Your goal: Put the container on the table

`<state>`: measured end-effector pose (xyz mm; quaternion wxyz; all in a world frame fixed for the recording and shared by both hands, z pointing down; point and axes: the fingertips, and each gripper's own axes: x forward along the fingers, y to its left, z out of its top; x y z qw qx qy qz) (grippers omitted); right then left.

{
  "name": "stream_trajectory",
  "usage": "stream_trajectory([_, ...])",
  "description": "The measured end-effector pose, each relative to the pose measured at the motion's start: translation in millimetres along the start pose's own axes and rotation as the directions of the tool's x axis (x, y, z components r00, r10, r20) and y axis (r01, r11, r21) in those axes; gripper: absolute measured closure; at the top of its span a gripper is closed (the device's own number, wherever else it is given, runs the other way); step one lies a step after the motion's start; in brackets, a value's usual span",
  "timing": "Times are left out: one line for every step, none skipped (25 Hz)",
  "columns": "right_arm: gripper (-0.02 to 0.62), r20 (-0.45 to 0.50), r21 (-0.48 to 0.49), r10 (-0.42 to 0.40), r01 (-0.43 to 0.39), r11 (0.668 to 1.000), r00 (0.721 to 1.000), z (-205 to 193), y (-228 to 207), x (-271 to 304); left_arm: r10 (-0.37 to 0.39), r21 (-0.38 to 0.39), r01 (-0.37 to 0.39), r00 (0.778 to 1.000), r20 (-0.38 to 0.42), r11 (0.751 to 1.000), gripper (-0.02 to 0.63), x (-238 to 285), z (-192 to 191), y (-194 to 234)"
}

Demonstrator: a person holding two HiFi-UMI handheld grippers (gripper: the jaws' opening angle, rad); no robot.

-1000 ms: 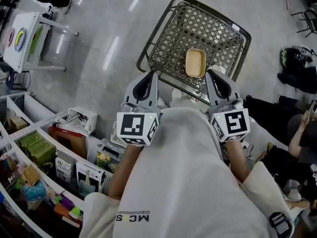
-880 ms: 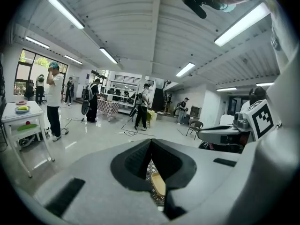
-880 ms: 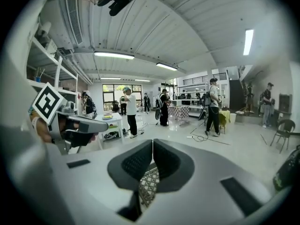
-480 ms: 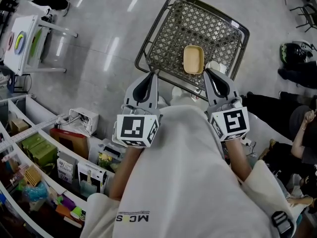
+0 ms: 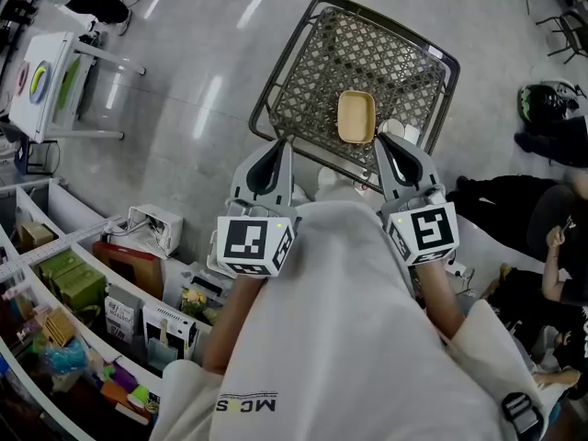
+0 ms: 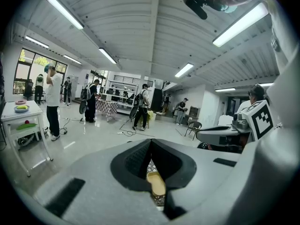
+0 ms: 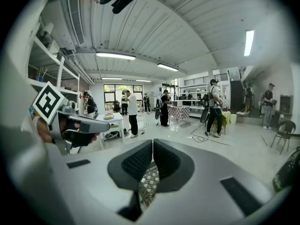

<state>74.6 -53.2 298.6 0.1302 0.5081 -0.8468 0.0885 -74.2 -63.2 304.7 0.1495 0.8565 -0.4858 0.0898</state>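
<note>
The container is a shallow tan rectangular tub lying in a wire mesh cart basket on the floor below me. My left gripper hovers at the basket's near rim, left of the tub, shut and holding nothing. My right gripper hangs just right of and nearer than the tub, also shut and empty. In the left gripper view the tub shows below the closed left gripper. The right gripper view shows only mesh below it. A small white table stands far left.
Shelves crowded with boxes and small goods run along the lower left. A seated person and dark bags are on the right. Several people stand across the hall in the left gripper view, beyond the white table.
The basket and tub have drifted slightly left in the head view. Both grippers stay shut and keep their places by the basket's near rim.
</note>
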Motion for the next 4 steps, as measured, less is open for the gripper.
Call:
stream_trajectory([0.574, -0.002, 0.002, 0.0, 0.0, 1.0, 1.0, -1.3, 0.0, -0.7, 0.0, 0.0, 0.0, 1.0, -0.002, 1.0, 0.581, -0.1, -1.1, -0.7])
stream_trajectory([0.574, -0.004, 0.005, -0.001, 0.001, 1.0, 1.0, -3.0, 0.3, -1.7, 0.0, 0.0, 0.0, 1.0, -0.005, 1.0, 0.581, -0.5, -2.1, -1.1])
stream_trajectory([0.574, -0.007, 0.009, -0.002, 0.002, 1.0, 1.0, -4.6, 0.7, -2.7, 0.002, -0.001, -0.002, 1.0, -0.006, 1.0, 0.583, -1.3, -3.0, -1.3])
stream_trajectory([0.574, -0.01, 0.012, -0.002, 0.002, 1.0, 1.0, -6.3, 1.1, -3.8, 0.004, -0.001, -0.004, 1.0, -0.008, 1.0, 0.582, -2.1, -3.8, -1.3])
